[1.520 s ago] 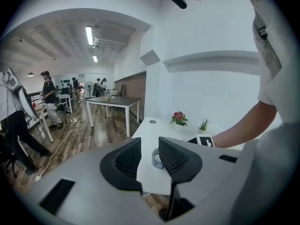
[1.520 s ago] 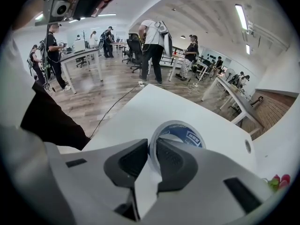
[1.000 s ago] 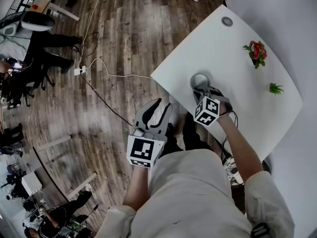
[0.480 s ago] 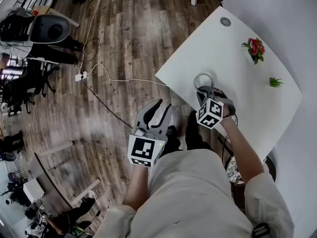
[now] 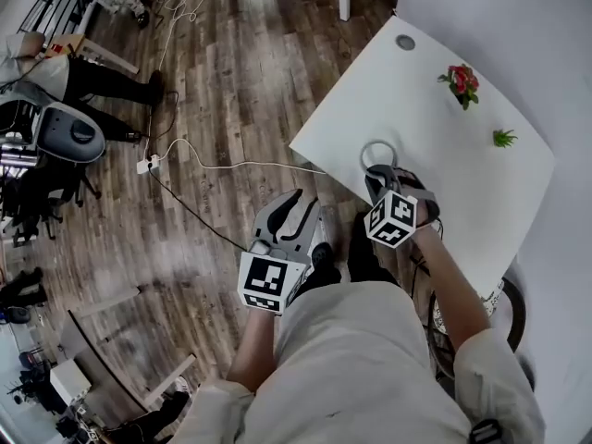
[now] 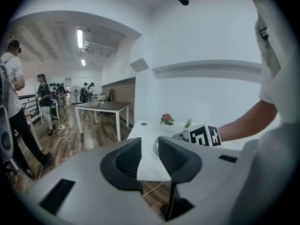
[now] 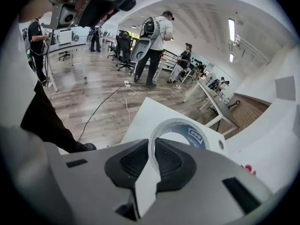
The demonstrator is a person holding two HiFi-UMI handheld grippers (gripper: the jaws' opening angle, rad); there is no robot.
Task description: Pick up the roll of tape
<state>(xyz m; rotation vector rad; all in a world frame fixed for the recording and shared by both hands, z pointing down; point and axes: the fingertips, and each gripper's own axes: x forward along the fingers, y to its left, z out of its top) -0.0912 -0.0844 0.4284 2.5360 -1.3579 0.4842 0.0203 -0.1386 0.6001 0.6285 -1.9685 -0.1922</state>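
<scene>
The roll of tape [image 5: 378, 141] is a pale ring with a blue-printed core. It hangs just above the near corner of the white table [image 5: 435, 146]. My right gripper [image 5: 377, 169] is shut on the near wall of the ring and points steeply down. In the right gripper view one pad sits inside the roll of tape [image 7: 194, 135] and one outside, with the right gripper [image 7: 152, 149] pinching it. My left gripper [image 5: 305, 197] hovers over the wooden floor to the left of the table, open and holding nothing. The left gripper [image 6: 149, 146] looks toward the table [image 6: 145, 130].
A red flower plant [image 5: 460, 81] and a small green plant [image 5: 502, 138] stand near the table's far side, by a round cable grommet [image 5: 405, 42]. A white cable [image 5: 213, 160] runs across the floor. People and office chairs [image 5: 65, 132] are at the left.
My right gripper has risen a little with the roll of tape still pinched in it. The left gripper has drifted slightly and stays open.
</scene>
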